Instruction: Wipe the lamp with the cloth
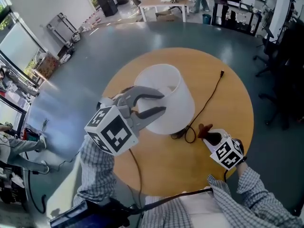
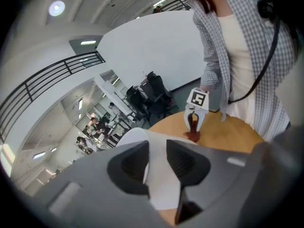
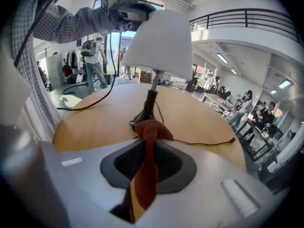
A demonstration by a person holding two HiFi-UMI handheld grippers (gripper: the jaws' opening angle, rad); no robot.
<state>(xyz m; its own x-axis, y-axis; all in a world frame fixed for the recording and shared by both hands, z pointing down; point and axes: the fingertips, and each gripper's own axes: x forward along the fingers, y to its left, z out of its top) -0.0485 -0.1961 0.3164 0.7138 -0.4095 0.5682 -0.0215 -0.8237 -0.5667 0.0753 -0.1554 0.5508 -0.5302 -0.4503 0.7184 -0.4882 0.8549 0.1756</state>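
A lamp with a white shade (image 1: 176,103) stands mid-way on the round wooden table (image 1: 161,172). My left gripper (image 1: 164,102) reaches in from the left, and its jaws close on the shade's wall near the top rim. In the left gripper view the white shade (image 2: 159,184) fills the gap between the pads. From the right gripper view, the left gripper (image 3: 137,7) sits at the top of the shade (image 3: 159,42). My right gripper (image 1: 209,135) is shut on a reddish-brown cloth (image 1: 204,128), low and right of the lamp's dark base (image 3: 144,115). The cloth (image 3: 151,132) hangs folded between the jaws.
The lamp's thin black cord (image 1: 212,95) runs from the base across the table to a plug (image 1: 222,72) near the far right edge. Office chairs (image 1: 280,56) stand to the right on the grey floor. A desk (image 1: 164,4) is far behind.
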